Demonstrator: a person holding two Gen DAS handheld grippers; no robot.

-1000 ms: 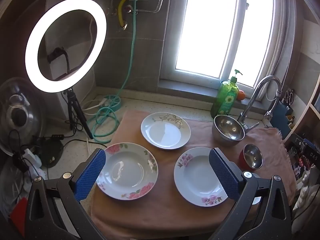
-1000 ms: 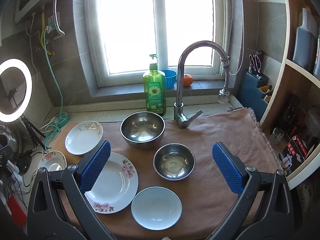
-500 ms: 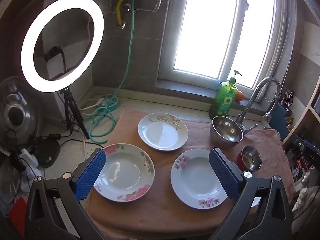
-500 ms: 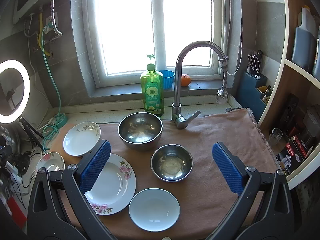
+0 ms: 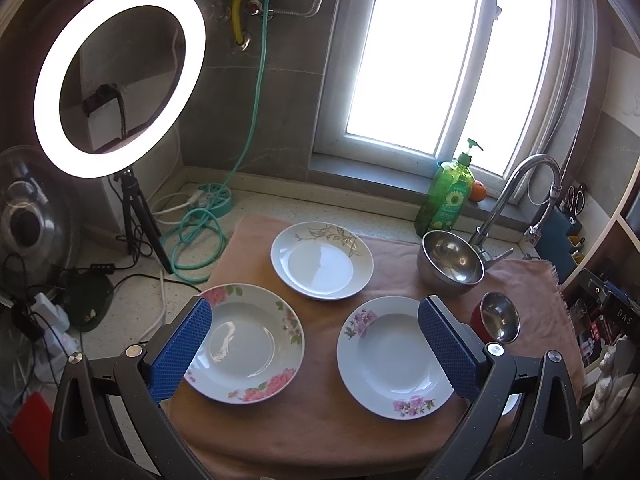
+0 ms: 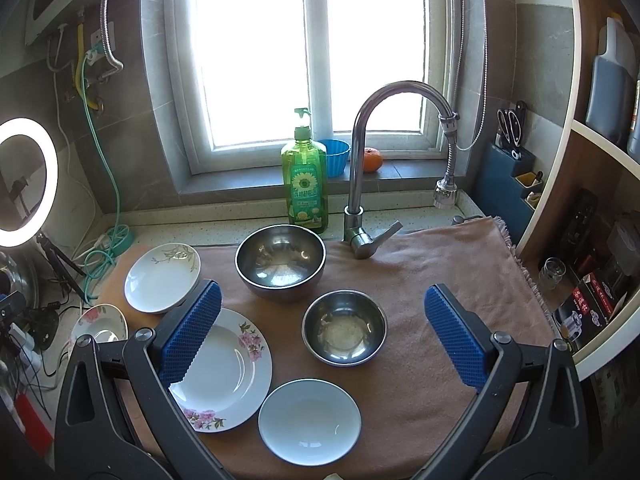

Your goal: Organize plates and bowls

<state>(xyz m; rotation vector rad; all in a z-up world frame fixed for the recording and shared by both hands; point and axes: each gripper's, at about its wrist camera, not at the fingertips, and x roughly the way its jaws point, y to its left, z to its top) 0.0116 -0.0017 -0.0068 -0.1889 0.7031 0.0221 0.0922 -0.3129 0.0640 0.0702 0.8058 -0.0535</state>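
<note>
Three glazed ceramic floral plates (image 5: pixel 248 344) lie at the lower centre of the left view on the pink cloth-covered tabletop (image 6: pixel 448 264); two stainless steel bowls (image 6: pixel 280 260) sit mid-frame in the right view. Both the left hand-held gripper (image 5: pixel 316 350) and right hand-held gripper (image 6: pixel 324 336) are spread wide, empty. The plates are judged stiff, slippery and breakable, best pinched at the rim.

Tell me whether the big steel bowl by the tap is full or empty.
Empty. The big steel bowl stands upright on the cloth, and its bare shiny bottom shows, with no food or water inside.
</note>
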